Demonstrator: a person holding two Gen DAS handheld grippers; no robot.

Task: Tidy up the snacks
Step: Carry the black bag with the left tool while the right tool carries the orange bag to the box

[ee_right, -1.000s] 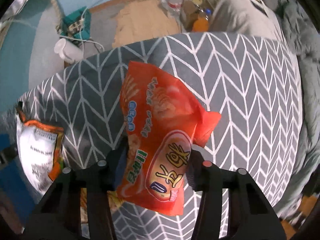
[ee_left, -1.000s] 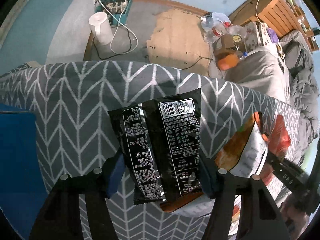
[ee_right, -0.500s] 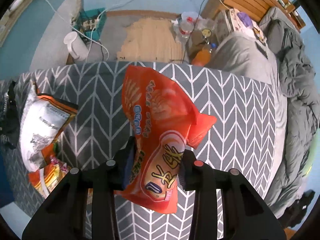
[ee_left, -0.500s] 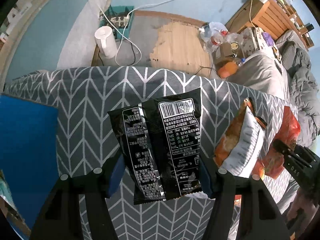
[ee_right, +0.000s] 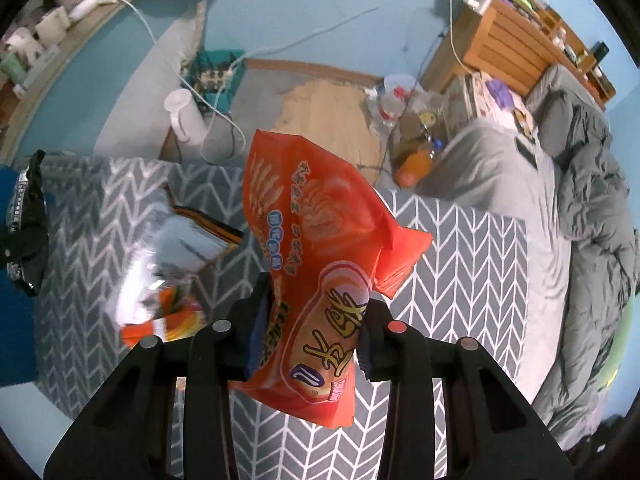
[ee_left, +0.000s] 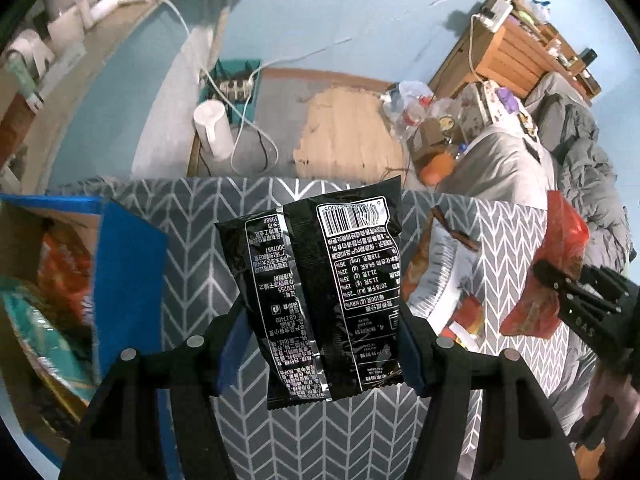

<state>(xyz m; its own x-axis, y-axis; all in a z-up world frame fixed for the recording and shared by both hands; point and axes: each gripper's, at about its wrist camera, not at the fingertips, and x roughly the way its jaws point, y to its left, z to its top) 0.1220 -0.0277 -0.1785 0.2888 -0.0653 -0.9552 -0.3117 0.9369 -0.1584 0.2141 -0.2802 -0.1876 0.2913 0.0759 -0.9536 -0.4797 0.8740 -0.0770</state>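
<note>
My left gripper [ee_left: 320, 340] is shut on a black snack bag [ee_left: 324, 292], its printed back and barcode facing the camera, held above the grey chevron cloth [ee_left: 192, 240]. An orange-red snack bag [ee_right: 316, 280] is pinched in my right gripper [ee_right: 312, 340], which is shut on it and also lifted off the cloth. The right gripper [ee_left: 560, 284] with its red bag [ee_left: 564, 240] shows at the right edge of the left wrist view. The black bag [ee_right: 24, 216] appears at the far left of the right wrist view. A silver and orange bag [ee_left: 440, 272] lies on the cloth between them.
A blue box [ee_left: 124, 264] at the left holds more snack packets [ee_left: 60, 272]. Another orange packet [ee_right: 164, 320] lies on the cloth beside the silver bag [ee_right: 180, 248]. Beyond the cloth's far edge are a white jug [ee_left: 214, 128], cables, an orange bottle [ee_left: 436, 168] and grey bedding [ee_right: 560, 200].
Both grippers have risen with their bags, so more floor and the blue box's inside show. The right gripper has squeezed tighter on the red bag and rolled somewhat.
</note>
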